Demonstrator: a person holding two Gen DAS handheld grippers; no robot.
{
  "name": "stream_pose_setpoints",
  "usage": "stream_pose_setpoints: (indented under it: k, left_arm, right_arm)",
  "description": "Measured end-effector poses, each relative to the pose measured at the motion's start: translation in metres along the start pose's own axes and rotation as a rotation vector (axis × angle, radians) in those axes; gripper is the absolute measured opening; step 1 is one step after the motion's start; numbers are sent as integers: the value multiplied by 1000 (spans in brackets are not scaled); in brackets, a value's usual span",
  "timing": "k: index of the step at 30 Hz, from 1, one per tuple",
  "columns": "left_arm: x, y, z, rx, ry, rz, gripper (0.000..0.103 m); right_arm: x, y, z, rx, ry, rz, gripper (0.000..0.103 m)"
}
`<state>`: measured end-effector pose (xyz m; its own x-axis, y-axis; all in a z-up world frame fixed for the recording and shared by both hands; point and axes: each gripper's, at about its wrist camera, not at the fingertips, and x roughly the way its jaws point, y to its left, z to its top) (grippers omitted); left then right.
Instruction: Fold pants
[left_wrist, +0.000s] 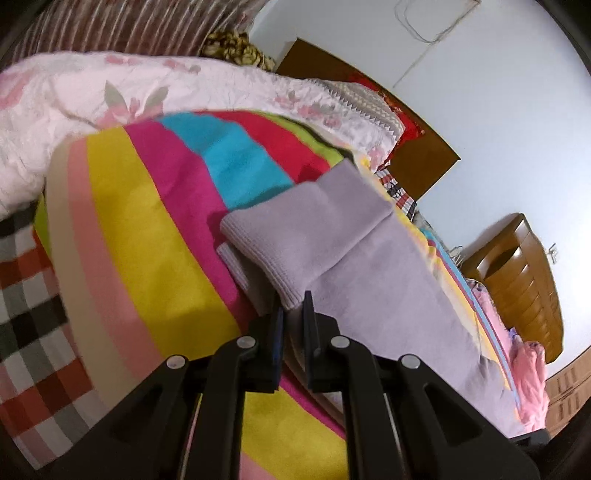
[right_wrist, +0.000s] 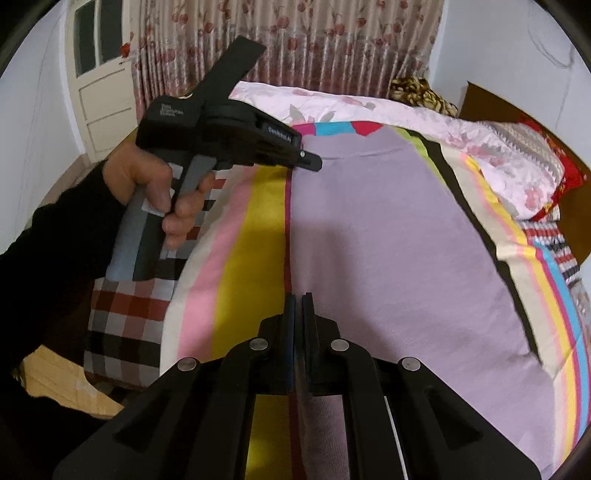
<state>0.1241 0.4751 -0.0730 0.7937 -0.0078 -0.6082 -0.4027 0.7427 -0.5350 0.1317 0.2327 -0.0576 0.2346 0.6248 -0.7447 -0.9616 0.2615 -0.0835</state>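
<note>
Both my grippers pinch lilac pants (right_wrist: 388, 240) lying on the striped blanket (right_wrist: 236, 258): right gripper (right_wrist: 299, 306) nearly shut on the near left edge, left gripper (left_wrist: 293, 310) narrowly parted, clamping the ribbed cuff (left_wrist: 266, 254) farther up, near the pink quilt (left_wrist: 110, 92).

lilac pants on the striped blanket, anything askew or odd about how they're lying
Nothing damaged or spilled. The lilac pants lie mostly flat on the striped blanket. Only the ribbed cuff end is uneven: a second layer peeks out beneath it beside the left gripper, so the edges aren't aligned.
</note>
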Motion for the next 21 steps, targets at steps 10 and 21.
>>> stream_pose_setpoints:
  k: [10,21]
  left_arm:
    - [-43,4,0,-89,-106,44,88]
    - [-56,-28,-46,-55,-18,-125,85]
  right_arm:
    - [-79,-31,-21,138,-92,28,80]
    - [-153,-38,-115,369,-120,-67,46]
